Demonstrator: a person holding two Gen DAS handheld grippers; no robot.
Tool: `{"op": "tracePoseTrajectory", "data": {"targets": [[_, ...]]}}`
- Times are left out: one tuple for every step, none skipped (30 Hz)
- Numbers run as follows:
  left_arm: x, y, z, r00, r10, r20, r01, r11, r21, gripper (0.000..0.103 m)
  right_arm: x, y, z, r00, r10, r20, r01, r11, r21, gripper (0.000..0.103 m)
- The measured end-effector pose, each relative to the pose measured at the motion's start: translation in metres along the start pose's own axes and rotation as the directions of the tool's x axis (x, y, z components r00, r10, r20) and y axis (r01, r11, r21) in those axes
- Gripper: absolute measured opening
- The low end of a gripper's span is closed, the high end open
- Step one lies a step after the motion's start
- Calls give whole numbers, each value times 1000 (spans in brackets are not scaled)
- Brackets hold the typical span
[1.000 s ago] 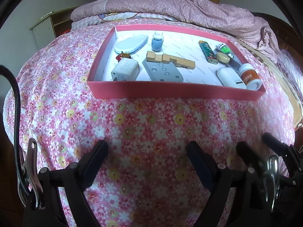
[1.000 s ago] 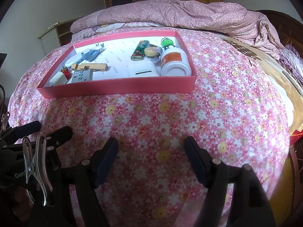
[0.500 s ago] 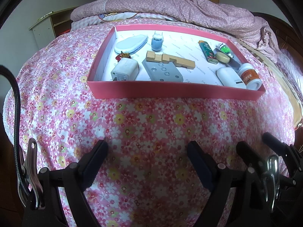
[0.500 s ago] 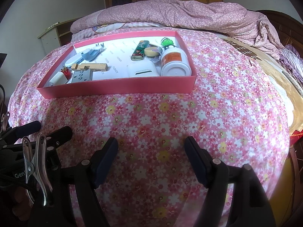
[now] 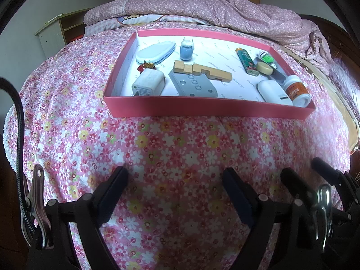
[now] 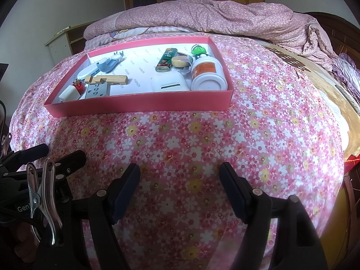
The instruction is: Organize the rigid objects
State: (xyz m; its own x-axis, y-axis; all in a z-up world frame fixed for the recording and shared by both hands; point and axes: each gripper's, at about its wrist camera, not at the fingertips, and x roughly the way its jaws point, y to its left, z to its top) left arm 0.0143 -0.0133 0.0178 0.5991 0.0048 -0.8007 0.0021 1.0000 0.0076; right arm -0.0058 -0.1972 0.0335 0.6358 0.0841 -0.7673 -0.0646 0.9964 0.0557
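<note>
A pink tray (image 5: 202,110) lies on the flowered bedspread and also shows in the right wrist view (image 6: 139,105). It holds several small objects: a white charger (image 5: 148,85), a grey block (image 5: 193,85), a wooden piece (image 5: 202,72), a white pill bottle (image 6: 208,74), a green lighter (image 6: 166,59) and a pale blue case (image 5: 155,51). My left gripper (image 5: 175,180) is open and empty, well short of the tray. My right gripper (image 6: 180,177) is open and empty beside it, also short of the tray.
A rumpled pink quilt (image 5: 213,6) is piled behind the tray. A bedside cabinet (image 5: 58,31) stands at the far left. A dark wooden headboard (image 6: 337,29) is at the right. Flowered bedspread (image 6: 202,135) lies between the grippers and the tray.
</note>
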Motion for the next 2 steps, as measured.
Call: {"op": "tracePoseTrajectory", "data": {"targets": [[0, 0, 0, 1000, 0, 0, 0, 1000, 0, 89, 0, 0, 0, 1000, 0, 0, 0, 1000, 0, 75], [0, 0, 0, 1000, 0, 0, 0, 1000, 0, 89, 0, 0, 0, 1000, 0, 0, 0, 1000, 0, 75]]}}
